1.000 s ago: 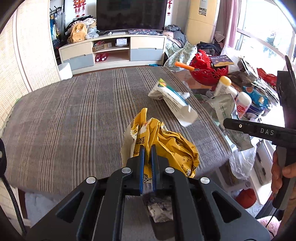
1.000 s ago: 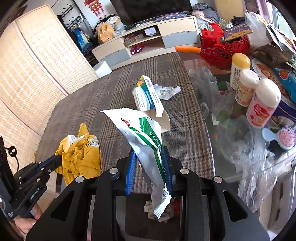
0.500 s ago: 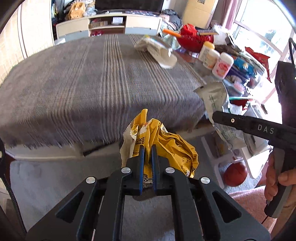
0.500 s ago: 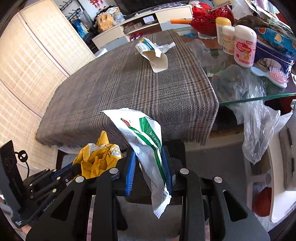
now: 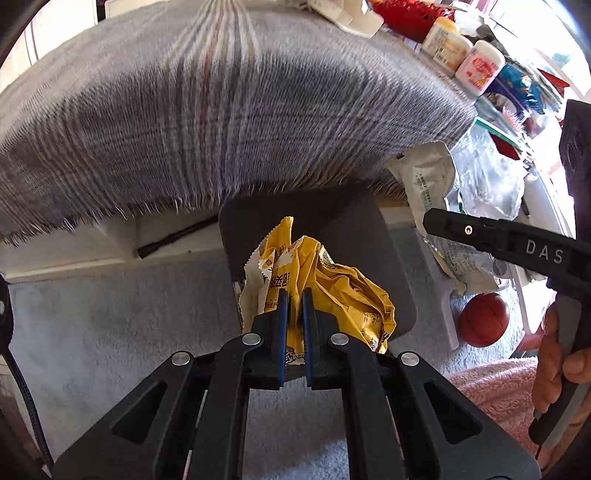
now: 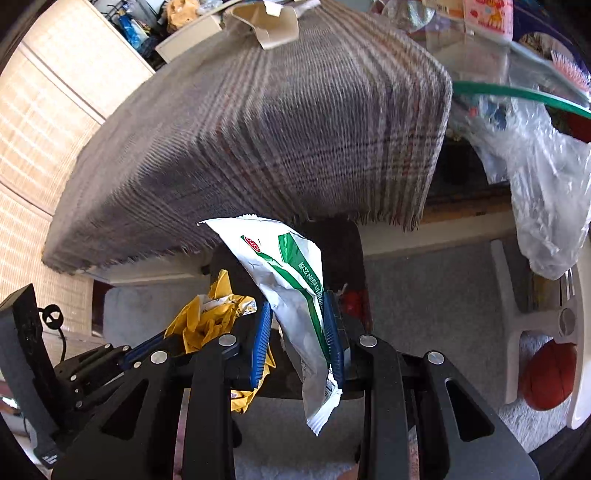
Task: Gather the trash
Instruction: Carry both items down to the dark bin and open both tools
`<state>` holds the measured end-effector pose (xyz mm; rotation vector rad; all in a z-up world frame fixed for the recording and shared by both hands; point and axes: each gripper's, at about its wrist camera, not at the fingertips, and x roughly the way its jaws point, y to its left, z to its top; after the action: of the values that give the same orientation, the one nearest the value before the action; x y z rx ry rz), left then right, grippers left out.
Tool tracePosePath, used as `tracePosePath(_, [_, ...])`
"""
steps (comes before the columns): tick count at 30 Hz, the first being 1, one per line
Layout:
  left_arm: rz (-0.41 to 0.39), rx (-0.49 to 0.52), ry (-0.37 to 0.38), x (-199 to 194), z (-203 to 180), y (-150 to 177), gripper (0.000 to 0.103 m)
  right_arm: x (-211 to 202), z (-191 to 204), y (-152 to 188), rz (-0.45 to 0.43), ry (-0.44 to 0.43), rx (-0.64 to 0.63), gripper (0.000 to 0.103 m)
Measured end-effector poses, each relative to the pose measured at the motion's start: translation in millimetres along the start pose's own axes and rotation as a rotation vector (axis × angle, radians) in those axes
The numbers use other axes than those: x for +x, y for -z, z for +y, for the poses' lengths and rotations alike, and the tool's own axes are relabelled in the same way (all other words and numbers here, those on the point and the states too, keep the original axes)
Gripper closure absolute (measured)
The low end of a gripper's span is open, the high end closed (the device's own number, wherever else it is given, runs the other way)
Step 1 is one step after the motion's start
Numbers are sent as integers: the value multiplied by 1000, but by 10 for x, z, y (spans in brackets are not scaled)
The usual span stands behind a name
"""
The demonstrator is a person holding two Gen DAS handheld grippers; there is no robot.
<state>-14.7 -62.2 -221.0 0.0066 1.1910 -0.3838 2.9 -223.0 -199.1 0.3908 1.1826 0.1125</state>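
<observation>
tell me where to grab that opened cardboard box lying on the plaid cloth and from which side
Take the cardboard box by its open flap end, which faces the near edge of the plaid cloth. It looks to lie flat, so come from above and pinch one thin flap wall between the jaws. A judgement only: the box is at the frame edge.

Yellow crumpled wrapper [image 5: 332,291] with black print, white inside. White wrapper [image 6: 291,280] with green stripes and a small red logo. Grey-brown plaid cloth [image 5: 221,110], fringed, over the table. Black tools with blue pads [image 6: 260,343]. Dark grey bin [image 5: 369,229], possibly black. Reddish-brown ball [image 5: 484,319]. Pale grey carpet [image 5: 110,332].
</observation>
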Motion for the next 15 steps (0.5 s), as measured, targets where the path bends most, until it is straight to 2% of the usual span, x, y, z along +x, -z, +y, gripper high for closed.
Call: tracePosePath(15, [32,10,-34,205,34,59,97,234,-111,71,60,17,62,74])
